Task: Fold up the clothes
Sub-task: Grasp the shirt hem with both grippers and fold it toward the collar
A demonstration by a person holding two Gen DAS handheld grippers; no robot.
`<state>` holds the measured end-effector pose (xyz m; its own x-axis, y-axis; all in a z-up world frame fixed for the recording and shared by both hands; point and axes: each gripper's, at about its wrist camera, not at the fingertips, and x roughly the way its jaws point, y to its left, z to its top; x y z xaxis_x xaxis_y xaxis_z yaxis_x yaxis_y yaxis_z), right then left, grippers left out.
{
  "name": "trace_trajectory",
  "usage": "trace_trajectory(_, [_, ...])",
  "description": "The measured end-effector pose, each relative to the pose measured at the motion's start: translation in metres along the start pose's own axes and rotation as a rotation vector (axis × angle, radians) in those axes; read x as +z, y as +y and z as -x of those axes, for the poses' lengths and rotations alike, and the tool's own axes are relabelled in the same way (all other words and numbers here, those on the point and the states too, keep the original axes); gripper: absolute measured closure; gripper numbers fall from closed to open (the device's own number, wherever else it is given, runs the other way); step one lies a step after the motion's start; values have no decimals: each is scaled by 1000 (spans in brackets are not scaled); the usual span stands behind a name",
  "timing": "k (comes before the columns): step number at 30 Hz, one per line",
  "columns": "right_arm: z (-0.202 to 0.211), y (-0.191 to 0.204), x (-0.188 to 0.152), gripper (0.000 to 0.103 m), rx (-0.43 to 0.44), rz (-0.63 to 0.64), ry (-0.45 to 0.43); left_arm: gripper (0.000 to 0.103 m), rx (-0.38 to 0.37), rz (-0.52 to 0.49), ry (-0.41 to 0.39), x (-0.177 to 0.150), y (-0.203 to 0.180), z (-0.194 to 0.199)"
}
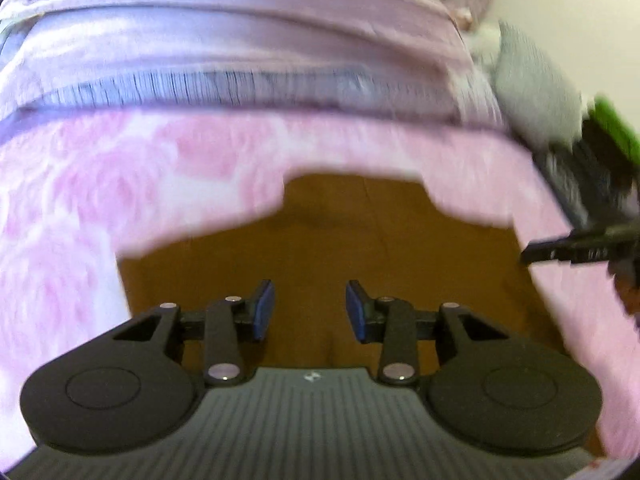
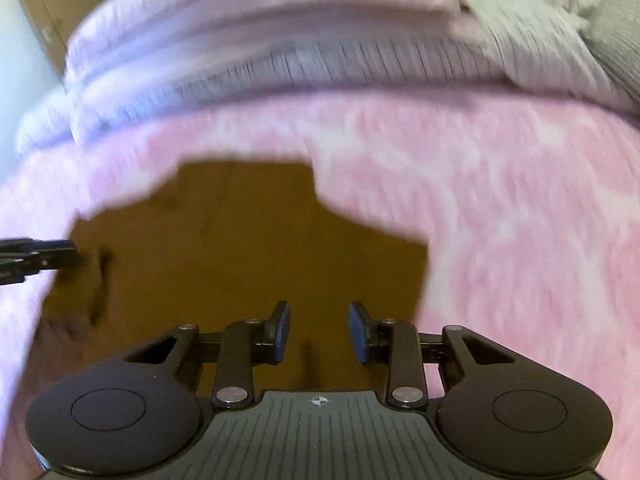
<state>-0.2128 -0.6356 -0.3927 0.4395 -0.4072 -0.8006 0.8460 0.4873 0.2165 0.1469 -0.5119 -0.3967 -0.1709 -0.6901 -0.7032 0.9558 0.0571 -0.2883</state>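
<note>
brown garment (image 1: 320,240), both grippers apart, empty

Brown garment (image 1: 320,240) under & just ahead of left gripper (image 1: 310,310): smooth matt cloth, few soft creases. Pink blanket (image 2: 500,200) around it, beyond right gripper (image 2: 319,332): fluffy, fuzzy pile w/ mottled pink-white look; farther out, lilac bedding (image 1: 240,40) is thin cloth w/ slight sheen, ribbed in one band. Gripper bodies matt black plastic w/ ridged grey centre, shiny metal pivot pins, pads (image 1: 264,310) blue & rubbery-looking.
</note>
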Motion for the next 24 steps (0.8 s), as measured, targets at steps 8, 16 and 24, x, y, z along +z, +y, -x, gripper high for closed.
trace_trajectory(8, [-101, -30, 93, 53, 156, -230, 48, 66, -139, 242, 191, 79, 41, -118])
trace_trajectory(16, [-127, -26, 100, 100, 175, -177, 9, 98, -166, 82, 148, 72, 29, -133])
trace_trajectory(24, [-19, 21, 23, 100, 181, 151, -139, 98, -199, -335, -31, -7, -26, -17])
